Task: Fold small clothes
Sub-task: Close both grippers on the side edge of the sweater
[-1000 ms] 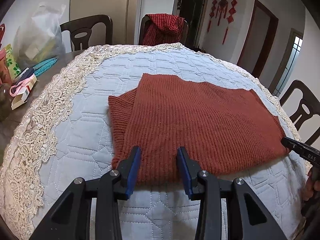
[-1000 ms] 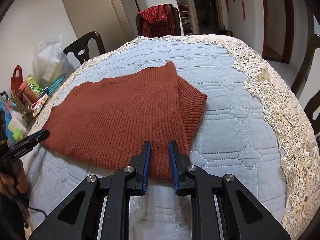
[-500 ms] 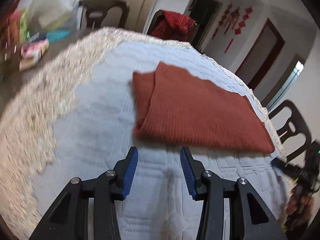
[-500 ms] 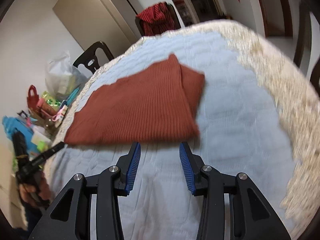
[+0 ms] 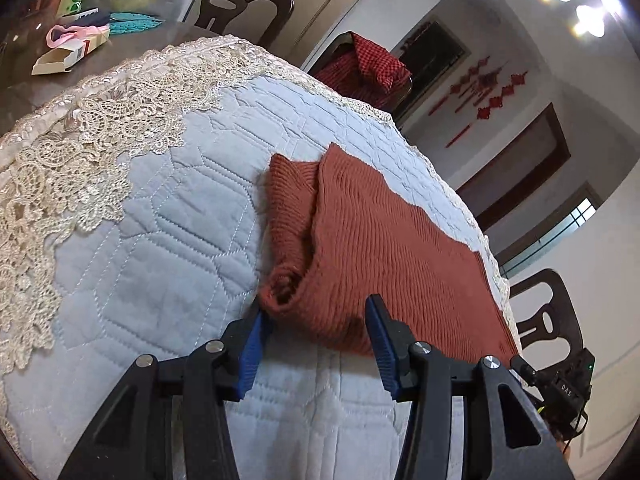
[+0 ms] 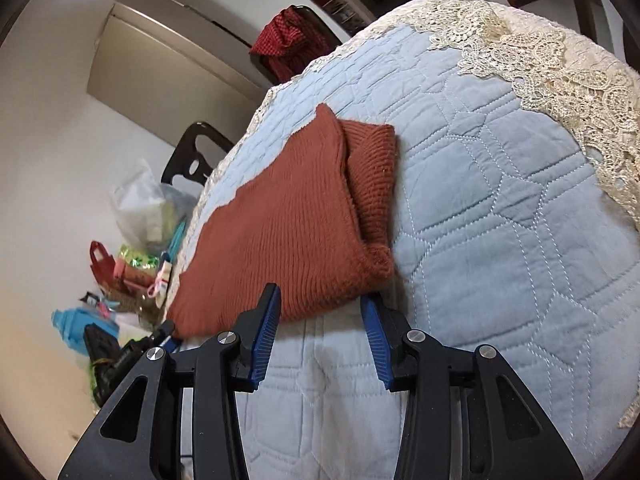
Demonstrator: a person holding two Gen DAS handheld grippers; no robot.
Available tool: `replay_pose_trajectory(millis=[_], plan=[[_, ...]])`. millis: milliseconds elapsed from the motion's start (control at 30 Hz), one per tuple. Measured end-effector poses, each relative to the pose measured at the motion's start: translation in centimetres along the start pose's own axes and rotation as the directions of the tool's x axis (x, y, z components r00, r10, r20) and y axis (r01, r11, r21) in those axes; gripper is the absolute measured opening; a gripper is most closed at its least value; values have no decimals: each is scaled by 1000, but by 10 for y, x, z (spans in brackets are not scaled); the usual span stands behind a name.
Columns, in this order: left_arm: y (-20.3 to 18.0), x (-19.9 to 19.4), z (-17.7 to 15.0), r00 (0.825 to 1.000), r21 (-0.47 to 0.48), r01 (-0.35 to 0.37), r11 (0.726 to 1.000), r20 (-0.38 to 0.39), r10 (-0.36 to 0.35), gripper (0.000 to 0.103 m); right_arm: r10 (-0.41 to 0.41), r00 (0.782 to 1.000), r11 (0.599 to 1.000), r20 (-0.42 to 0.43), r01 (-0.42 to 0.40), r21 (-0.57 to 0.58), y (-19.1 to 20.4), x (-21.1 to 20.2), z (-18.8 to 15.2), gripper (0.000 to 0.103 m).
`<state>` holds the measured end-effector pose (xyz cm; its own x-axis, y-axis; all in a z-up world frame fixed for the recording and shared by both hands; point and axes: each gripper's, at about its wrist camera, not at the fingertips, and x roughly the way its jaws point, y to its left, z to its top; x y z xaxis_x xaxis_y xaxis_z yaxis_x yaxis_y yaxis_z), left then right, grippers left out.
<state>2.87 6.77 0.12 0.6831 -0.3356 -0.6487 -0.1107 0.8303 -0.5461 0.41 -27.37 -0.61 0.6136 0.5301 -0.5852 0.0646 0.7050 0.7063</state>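
A rust-red ribbed knit garment (image 5: 372, 240) lies folded flat on the quilted blue table cover (image 5: 168, 240); it also shows in the right wrist view (image 6: 280, 224). My left gripper (image 5: 316, 328) is open, low over the cover, with its jaws to either side of the garment's near left corner. My right gripper (image 6: 320, 320) is open, with its jaws to either side of the garment's near right corner. Neither holds cloth. The right gripper's tip shows at the far right of the left wrist view (image 5: 560, 384).
The cover has a cream lace border (image 5: 80, 152). Dark chairs (image 5: 244, 4) stand around the table; one holds a red checked cloth (image 5: 368, 64). Boxes, bags and small items (image 6: 132, 268) crowd the table's left side.
Both grippers let go of the garment's near edge, opened wide, pulled back, then dropped low and came in at the near corners. The garment stayed flat.
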Motion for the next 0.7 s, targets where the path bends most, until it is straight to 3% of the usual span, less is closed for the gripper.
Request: replay_pose_trajectory(millis=[200,367,500,700], plan=[[0,5,6,1000,-13,-11,1000,10,11,49,27,998,997,52,-30,68,-9,-3,6,42],[-3,11,9,999,4,-50,999,9,50,32,-12,999,999,53,10,40,-4,4,10,41],[-3,13,12,999,7,-44,999,-3,44,22,-39,999,998,37,37,42,-7,11,15,21],[-11,-5,13,1000,47,-15,999,6,15,18,-8,999,1000,45,7,24,-3,-1,16,14]])
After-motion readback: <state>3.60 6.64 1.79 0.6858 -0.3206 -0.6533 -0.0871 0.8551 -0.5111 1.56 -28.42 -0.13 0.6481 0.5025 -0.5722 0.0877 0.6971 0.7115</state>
